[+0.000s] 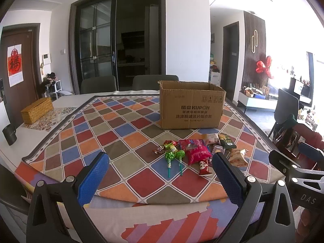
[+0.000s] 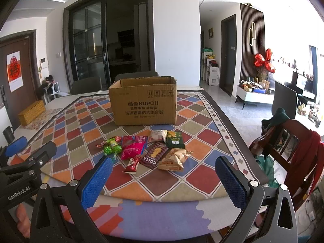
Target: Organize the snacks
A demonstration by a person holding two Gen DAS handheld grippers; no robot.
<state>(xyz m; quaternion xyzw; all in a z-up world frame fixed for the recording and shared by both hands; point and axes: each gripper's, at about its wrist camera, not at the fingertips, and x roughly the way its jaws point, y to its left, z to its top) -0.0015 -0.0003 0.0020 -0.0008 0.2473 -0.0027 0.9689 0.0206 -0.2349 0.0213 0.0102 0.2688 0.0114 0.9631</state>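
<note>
A pile of snack packets lies on the checked tablecloth in front of an open cardboard box (image 1: 191,105) (image 2: 143,101). The pile holds a pink bag (image 1: 195,151) (image 2: 133,146), two green lollipops (image 1: 174,156) (image 2: 112,146), a small red packet (image 1: 204,167) (image 2: 132,165), a brown COSTA packet (image 2: 155,155), a tan crisp bag (image 1: 239,157) (image 2: 173,159) and a dark green packet (image 1: 227,141) (image 2: 175,139). My left gripper (image 1: 160,160) is open and empty, just short of the pile. My right gripper (image 2: 164,167) is open and empty, near the pile's front edge.
A woven yellow box (image 1: 37,110) (image 2: 31,112) and a dark mug (image 1: 9,134) (image 2: 8,134) stand at the table's far left. Grey chairs (image 1: 98,84) stand behind the table. A wooden chair with red cloth (image 2: 293,151) stands at the right.
</note>
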